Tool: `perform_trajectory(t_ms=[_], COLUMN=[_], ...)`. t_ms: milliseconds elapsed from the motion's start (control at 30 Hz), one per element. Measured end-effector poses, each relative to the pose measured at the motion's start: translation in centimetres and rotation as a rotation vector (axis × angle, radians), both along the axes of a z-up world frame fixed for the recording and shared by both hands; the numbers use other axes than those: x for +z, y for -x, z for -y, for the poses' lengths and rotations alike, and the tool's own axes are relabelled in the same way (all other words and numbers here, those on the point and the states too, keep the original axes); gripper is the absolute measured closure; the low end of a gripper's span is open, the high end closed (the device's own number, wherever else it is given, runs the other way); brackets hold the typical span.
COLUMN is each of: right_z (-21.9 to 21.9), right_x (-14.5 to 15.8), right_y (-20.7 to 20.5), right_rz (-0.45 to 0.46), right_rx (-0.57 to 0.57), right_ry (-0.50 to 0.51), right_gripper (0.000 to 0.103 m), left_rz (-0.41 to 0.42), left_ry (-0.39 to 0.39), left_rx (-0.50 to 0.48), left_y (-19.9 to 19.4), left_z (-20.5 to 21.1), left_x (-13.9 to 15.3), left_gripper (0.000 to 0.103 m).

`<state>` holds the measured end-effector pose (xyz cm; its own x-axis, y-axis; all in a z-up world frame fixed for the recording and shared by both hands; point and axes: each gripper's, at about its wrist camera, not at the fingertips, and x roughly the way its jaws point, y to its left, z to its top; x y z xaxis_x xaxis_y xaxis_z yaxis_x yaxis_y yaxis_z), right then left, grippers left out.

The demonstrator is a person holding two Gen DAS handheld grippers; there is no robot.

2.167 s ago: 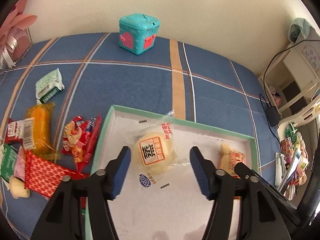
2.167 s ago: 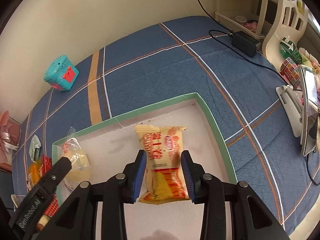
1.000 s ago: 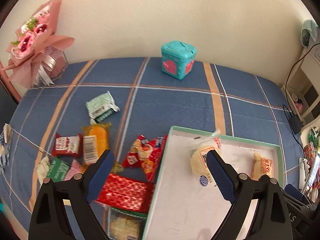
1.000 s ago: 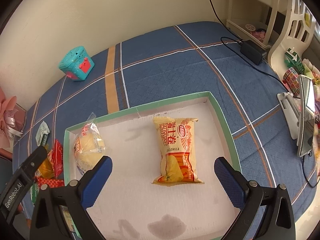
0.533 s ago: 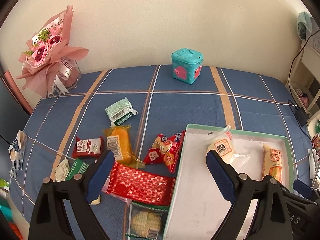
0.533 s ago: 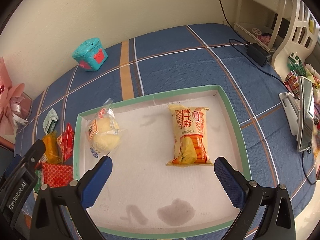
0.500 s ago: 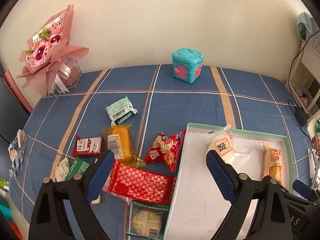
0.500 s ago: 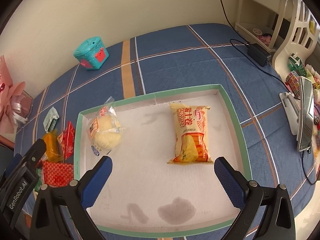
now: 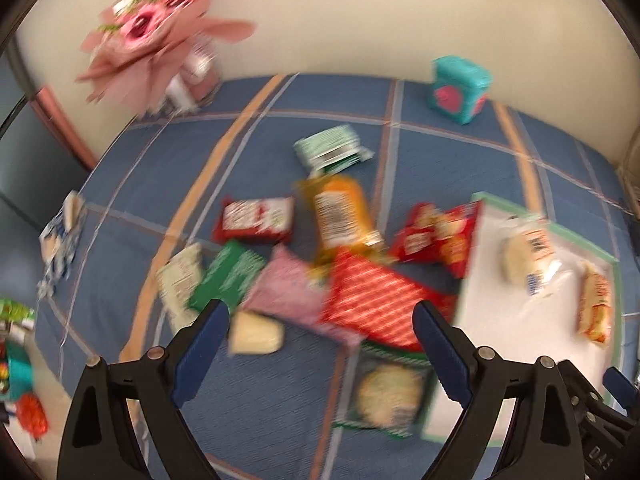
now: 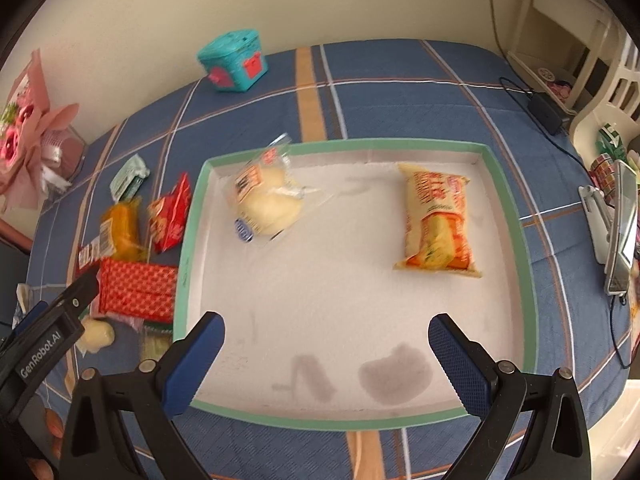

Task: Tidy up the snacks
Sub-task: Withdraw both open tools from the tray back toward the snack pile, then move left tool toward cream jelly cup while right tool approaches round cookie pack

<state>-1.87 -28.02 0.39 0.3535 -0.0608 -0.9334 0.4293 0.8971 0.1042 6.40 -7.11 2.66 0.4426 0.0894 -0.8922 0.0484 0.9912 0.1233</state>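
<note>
Both claws hang spread and empty over a bed covered in blue plaid: the left claw above the loose snacks, the right claw over the near edge of the green-rimmed tray. Nearest the left claw lie a pale bun and a round-cracker pack, then a red striped packet overlapping a pink pouch, with an orange cake wrapper and a mint-green packet farther off. Inside the tray, a clear-wrapped bun sits far left and a yellow noodle-style packet far right, leaving the near half bare. The next pick is probably the striped packet; taking it cleanly would mean straddling its short width and lifting straight, so the pouch beneath is not dragged. A teal toy box stands by the far wall.
</note>
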Motion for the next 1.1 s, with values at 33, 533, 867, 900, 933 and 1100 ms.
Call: perform_trajectory(t_ms=[33, 533, 867, 900, 933, 1100], right_z=[-0.6, -9.6, -11.8, -12.0, -12.1, -12.4], right_x=[-0.1, -0.1, -0.5, -0.7, -0.8, -1.7], right_y=[0.0, -2.8, -4.2, -4.3, -4.3, -4.5], right_rz=[-0.002, 0.024, 0.038, 0.034, 0.030, 0.012], right_rx=[0.016, 0.211, 0.237, 0.244, 0.249, 0.259], right_ry=[-0.006, -0.065, -0.117, -0.119, -0.124, -0.163], right_gripper=[0.000, 0.000, 0.005, 0.006, 0.010, 0.021], left_rz=[-0.007, -0.003, -0.025, -0.037, -0.049, -0.127], left_ry=[-0.007, 0.056, 0.114, 0.118, 0.125, 0.136], left_rx=[0.015, 0.224, 0.263, 0.257, 0.251, 0.219], left_y=[0.0, -1.0, -2.0, -2.1, -2.1, -2.5], left_z=[-0.6, -9.8, -12.1, -12.1, -12.0, -11.2], left_x=[-0.2, 0.6, 0.4, 0.1, -0.1, -2.0], left_gripper=[0.010, 0.010, 0.010, 0.010, 0.010, 0.010])
